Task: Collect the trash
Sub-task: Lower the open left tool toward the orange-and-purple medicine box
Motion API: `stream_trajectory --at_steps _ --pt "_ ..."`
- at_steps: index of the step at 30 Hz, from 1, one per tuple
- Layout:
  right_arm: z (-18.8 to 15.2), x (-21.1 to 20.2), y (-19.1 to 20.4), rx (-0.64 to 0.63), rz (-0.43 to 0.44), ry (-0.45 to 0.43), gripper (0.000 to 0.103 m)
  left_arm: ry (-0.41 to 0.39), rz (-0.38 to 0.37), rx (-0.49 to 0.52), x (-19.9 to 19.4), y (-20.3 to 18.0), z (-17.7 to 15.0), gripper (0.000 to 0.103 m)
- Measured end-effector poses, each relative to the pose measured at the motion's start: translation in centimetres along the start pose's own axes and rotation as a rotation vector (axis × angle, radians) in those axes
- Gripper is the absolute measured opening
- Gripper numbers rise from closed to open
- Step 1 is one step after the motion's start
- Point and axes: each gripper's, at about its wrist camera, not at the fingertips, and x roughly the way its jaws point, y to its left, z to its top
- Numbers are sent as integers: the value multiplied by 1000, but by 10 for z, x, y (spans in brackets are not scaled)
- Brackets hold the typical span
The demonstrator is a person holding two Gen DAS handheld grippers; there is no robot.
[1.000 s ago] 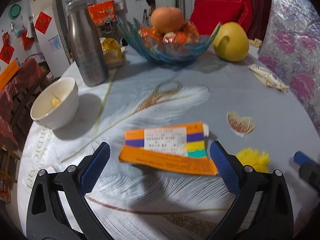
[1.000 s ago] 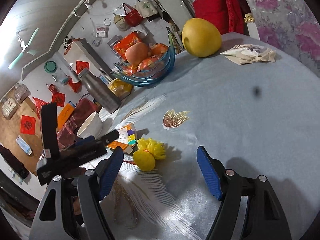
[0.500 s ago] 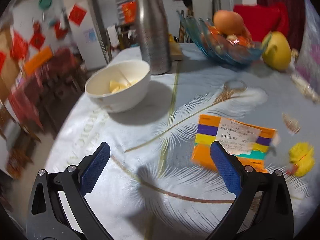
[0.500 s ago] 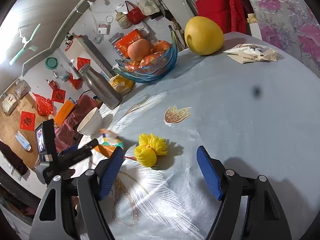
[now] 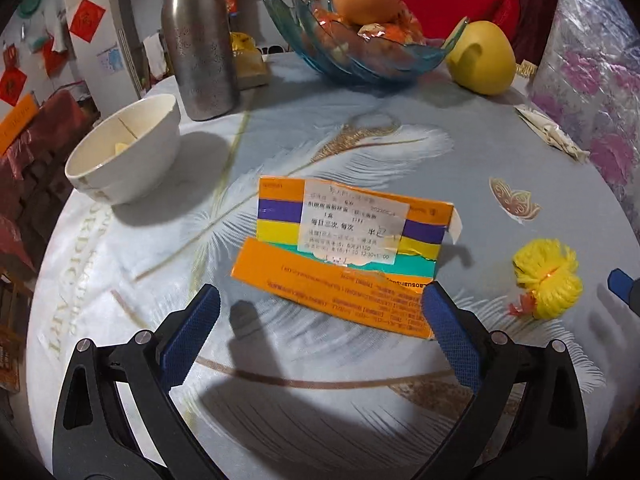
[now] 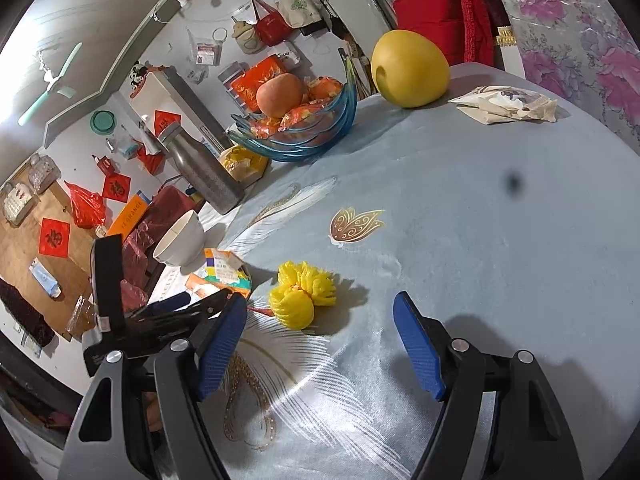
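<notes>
So the left gripper is hanging right over the flattened orange medicine box, jaws spread wide and holding nothing. The box is lying out in the middle of the round table, well in from any edge, with its torn flap sticking out toward the gripper. The blue pads are sitting on either side of that near flap; I'd guess that's deliberate, since a flat carton gives you nothing to pinch from above but a loose edge does. The right-side pad looks like it's just about at the box's near corner, though I can't tell if it's touching.

The right gripper is also standing wide open and empty, parked just short of the yellow mesh net, which is sitting crumpled near the table's middle, a bit to the right of the box. Seems like each hand is lining up its own bit of trash.

There's also a crumpled wrapper lying out by the far right edge, close to the pomelo. Probably trash too, nobody's near it.

The white bowl by the left edge, the steel flask and the glass fruit bowl at the back look like they belong there, so they're being left alone.
</notes>
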Motion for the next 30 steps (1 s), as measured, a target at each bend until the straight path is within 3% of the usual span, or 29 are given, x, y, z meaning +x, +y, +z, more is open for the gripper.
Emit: stream_trajectory --at_steps 4,7,11,13,16,21,26,30 --pt "0 0 -1 2 -4 0 75 -15 124 -115 -10 44 1 97" --pt "0 1 0 2 3 3 75 -27 152 -211 -18 76 -9 97" --pt "0 0 4 -16 8 3 75 -30 -3 -280 -22 83 -10 96" --pt "0 0 4 -18 4 2 75 -77 -30 -237 -30 70 -5 96" --pt "0 0 1 -4 8 4 75 -134 33 -93 -39 40 9 96" --pt "-1 1 2 -5 3 4 75 -196 38 66 -40 -9 47 96" --pt "0 1 -1 9 -4 1 75 -86 67 145 5 -51 73 96" --pt "1 1 -3 19 -2 3 75 -38 153 236 13 -63 52 96"
